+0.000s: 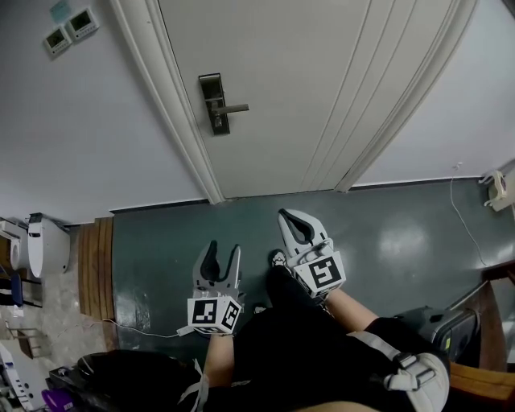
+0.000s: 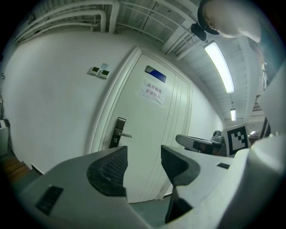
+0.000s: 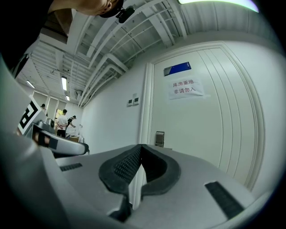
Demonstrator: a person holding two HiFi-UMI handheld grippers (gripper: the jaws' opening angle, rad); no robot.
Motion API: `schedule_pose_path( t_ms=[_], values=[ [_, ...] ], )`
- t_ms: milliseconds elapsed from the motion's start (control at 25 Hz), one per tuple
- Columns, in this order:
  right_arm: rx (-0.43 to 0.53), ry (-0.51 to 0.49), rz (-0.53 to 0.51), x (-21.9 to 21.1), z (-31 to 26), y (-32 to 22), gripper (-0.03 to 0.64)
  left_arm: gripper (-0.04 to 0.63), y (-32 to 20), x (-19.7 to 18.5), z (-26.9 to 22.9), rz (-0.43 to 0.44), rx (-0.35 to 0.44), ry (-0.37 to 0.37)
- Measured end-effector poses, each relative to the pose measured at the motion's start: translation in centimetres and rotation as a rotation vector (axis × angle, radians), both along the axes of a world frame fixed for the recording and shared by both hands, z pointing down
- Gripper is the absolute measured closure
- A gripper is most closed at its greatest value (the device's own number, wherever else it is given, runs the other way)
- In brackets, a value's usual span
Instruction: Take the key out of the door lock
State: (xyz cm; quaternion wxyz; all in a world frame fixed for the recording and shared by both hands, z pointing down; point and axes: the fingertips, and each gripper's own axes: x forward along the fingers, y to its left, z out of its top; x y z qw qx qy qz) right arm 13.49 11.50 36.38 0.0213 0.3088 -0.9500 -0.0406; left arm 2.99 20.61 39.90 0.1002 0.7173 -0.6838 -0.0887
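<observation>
The left claw (image 2: 144, 154) has its jaws apart with nothing between them, and the right claw (image 3: 140, 148) has its jaws pressed together on nothing. Both hang low over the floor (image 1: 402, 233), well apart from the door (image 1: 322, 72). The lock (image 1: 214, 103) sits near the door's left edge, the key there too small to make out, so the task looks barely begun: the reach, grip and pull are all left.

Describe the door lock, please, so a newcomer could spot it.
Start at the white door. Near its left edge is the lock, a dark upright plate with a lever pointing right. The two wall panels further left are pale and small.
</observation>
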Motion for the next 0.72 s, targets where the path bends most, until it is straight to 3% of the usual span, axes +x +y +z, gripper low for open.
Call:
schedule_pose_path(
  t_ms=[360, 720],
  values=[
    [0.002, -0.053, -0.029, -2.8, -0.5, -10.2, 0.609, 0.376, -10.4, -2.3, -1.6, 0.007, 0.016, -0.005],
    [-0.057, -0.064, -0.057, -3.6, 0.1, -18.8, 0.609, 0.376, -19.7, -2.0, -1.0, 0.030, -0.032, 0.035]
  ],
)
